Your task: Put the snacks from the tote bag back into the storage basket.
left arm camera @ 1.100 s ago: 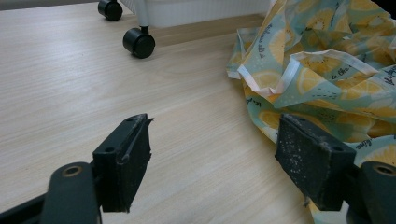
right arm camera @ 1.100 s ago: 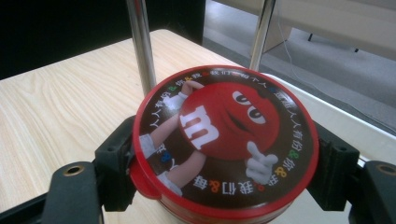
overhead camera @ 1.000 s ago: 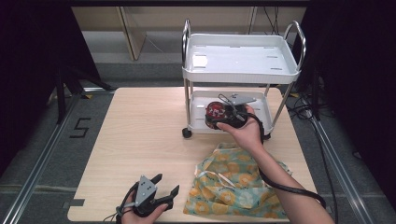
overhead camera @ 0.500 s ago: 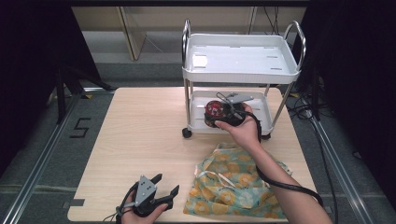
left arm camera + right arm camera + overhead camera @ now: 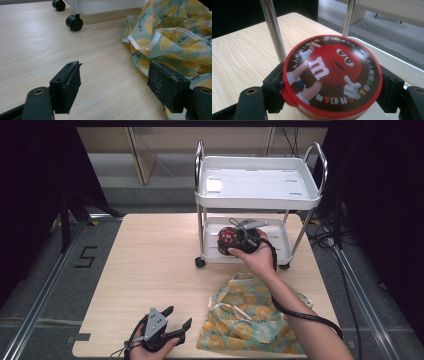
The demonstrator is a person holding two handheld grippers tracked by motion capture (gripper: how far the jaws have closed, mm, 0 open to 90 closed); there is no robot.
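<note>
High view, right tongs: clamped on the round red candy tin, held at the front of the lower shelf of the white cart; likely either going onto or coming off that shelf.
High view, left tongs: jaws spread, holding nothing, parked low at the bench's near edge, clear of the work.
High view, room: the lemon-print bag lies crumpled under the right forearm; the bench's left half is bare.
Left gripper view: left tongs gape over bare wood, the bag touching the right-hand jaw; a cart wheel stands well beyond.
Right gripper view: right tongs pinch the tin by its sides, lid up and level; two chrome posts stand close behind, so the tin must pass between them, a narrow path.
</note>
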